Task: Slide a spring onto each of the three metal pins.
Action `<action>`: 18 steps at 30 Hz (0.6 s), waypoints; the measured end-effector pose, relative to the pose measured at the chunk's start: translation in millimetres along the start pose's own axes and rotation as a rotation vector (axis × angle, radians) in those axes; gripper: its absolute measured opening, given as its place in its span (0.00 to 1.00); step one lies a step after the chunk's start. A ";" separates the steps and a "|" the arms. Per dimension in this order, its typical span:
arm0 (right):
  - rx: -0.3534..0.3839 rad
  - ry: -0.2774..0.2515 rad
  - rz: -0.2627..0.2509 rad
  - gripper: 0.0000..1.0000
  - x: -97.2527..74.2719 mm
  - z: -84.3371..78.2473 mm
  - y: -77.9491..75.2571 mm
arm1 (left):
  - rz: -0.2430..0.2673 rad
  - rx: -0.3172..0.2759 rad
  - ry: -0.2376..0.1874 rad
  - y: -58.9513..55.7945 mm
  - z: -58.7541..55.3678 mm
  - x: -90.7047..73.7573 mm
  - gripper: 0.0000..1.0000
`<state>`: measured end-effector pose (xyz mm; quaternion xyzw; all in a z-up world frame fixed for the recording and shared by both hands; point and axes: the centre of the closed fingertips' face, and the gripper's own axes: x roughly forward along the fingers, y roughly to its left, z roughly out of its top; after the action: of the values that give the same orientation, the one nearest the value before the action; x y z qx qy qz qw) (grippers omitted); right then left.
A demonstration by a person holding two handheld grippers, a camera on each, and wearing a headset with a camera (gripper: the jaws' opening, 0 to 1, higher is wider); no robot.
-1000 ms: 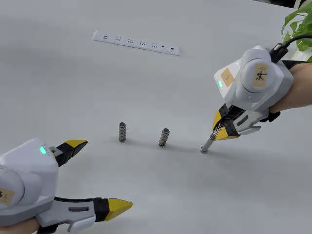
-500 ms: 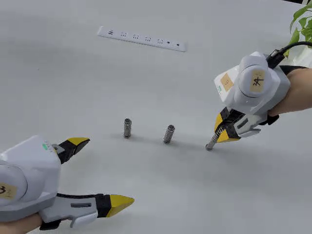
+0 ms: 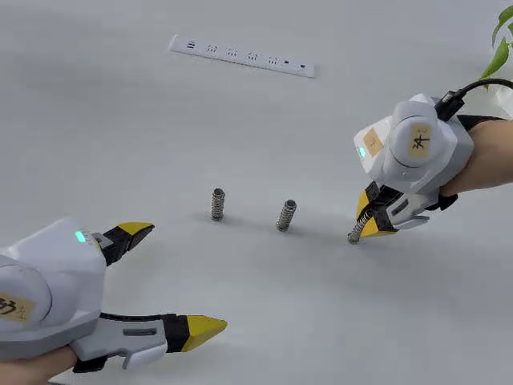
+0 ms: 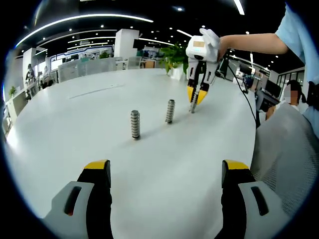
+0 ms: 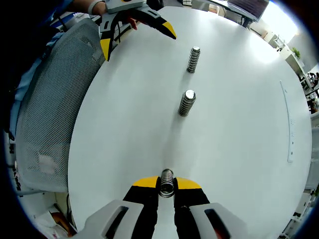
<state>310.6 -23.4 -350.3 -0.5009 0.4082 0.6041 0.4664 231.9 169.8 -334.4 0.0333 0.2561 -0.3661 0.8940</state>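
Three metal pins stand in a row on the white table. The left pin (image 3: 217, 204) and the middle pin (image 3: 287, 216) each wear a spring; they also show as the far pin (image 5: 193, 59) and the nearer pin (image 5: 187, 102). My right gripper (image 3: 368, 216) is shut on a third spring (image 5: 166, 182) low on the right pin (image 3: 356, 233), which leans. My left gripper (image 3: 172, 277) hangs open near the front left with nothing between its jaws; from it the sprung pins (image 4: 134, 124) (image 4: 170, 110) and the right gripper (image 4: 195, 94) lie ahead.
A white power strip (image 3: 242, 56) lies at the far side of the table. Green plant leaves (image 3: 502, 42) reach in at the right edge. A grey mesh chair (image 5: 47, 114) stands beside the table.
My right gripper has pushed the spring further down the right pin. The head camera has shifted, so the scene sits lower and to the right. The left gripper stays open.
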 end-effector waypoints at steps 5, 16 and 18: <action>0.007 -0.003 0.005 0.08 5.3 -0.8 -0.7 | -0.003 -0.005 0.004 -0.9 -1.8 0.9 0.90; 0.015 -0.004 0.004 0.08 9.2 -0.3 -0.8 | -0.007 -0.010 0.009 -1.2 -3.3 2.3 0.90; 0.013 -0.001 0.006 0.08 8.9 0.3 0.7 | -0.009 -0.008 0.009 -1.5 -3.1 2.8 0.90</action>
<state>309.3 -21.9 -358.9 -0.4963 0.4131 0.6031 0.4682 231.2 167.7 -338.3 0.0304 0.2615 -0.3688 0.8915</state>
